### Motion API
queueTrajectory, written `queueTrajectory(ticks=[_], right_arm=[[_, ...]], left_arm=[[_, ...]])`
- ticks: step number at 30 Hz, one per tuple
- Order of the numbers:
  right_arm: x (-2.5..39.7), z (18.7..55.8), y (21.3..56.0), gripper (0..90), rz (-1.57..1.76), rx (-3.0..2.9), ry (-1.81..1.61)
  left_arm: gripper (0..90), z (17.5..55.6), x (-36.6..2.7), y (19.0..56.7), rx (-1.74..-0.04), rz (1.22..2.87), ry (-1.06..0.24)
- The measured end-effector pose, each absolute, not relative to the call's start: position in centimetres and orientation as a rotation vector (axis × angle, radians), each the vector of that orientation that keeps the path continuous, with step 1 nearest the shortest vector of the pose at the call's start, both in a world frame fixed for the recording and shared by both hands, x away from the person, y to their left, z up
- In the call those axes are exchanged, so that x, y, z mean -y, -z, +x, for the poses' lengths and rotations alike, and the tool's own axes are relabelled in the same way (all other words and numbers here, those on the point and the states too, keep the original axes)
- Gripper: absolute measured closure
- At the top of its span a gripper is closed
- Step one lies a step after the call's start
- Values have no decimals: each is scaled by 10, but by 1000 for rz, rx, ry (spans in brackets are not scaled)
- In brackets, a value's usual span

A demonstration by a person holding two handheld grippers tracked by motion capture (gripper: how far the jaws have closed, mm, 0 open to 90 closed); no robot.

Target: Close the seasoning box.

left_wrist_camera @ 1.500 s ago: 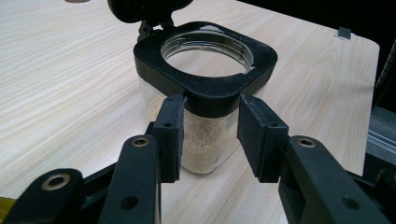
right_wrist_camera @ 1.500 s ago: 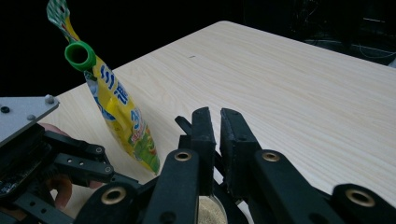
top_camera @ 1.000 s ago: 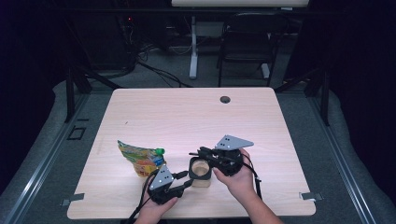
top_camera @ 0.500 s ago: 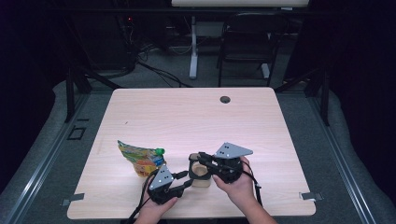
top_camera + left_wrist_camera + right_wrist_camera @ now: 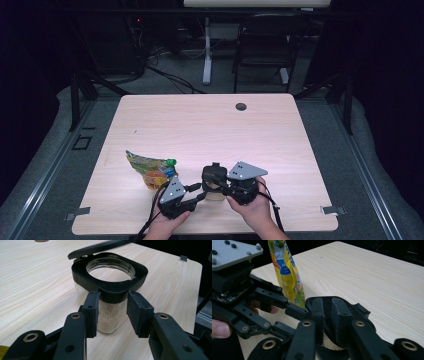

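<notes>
Low in the centre of the high view, a clear jar (image 5: 110,315) with a black square collar stands on the wooden table (image 5: 210,130), a pale grainy layer in its bottom. The left gripper (image 5: 111,312) has its pads pressed to the jar's sides just under the collar. The right gripper (image 5: 327,315) is clamped on the jar's raised black flip lid (image 5: 337,312) (hinged, tilted up). Left of the jar lies a yellow snack pouch (image 5: 150,170); its printing is too blurred to read.
</notes>
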State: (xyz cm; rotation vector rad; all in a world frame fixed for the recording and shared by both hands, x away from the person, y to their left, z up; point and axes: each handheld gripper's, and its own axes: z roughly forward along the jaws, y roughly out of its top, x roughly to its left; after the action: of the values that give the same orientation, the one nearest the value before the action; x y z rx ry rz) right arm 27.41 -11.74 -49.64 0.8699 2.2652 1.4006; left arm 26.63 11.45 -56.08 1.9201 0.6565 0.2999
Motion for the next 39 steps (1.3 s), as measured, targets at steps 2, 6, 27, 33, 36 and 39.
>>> queueTrajectory(ticks=[2, 6, 27, 33, 36, 39], right_arm=[[118, 274, 496, 809, 865, -2266, -1393], [117, 273, 498, 811, 873, -2266, -1398], [118, 270, 499, 800, 876, -2279, -1420], [120, 270, 498, 798, 889, -2266, -1438], [122, 271, 497, 798, 896, -2264, -1436], [125, 270, 496, 797, 901, -2255, -1437]], left_arm=[[623, 266, -115, 561, -655, 1921, -301], [623, 266, -115, 560, -656, 1920, -300], [625, 266, -117, 560, -665, 1922, -320], [625, 265, -119, 558, -654, 1923, -312], [625, 263, -121, 557, -649, 1934, -310], [624, 262, -122, 556, -656, 1931, -335]])
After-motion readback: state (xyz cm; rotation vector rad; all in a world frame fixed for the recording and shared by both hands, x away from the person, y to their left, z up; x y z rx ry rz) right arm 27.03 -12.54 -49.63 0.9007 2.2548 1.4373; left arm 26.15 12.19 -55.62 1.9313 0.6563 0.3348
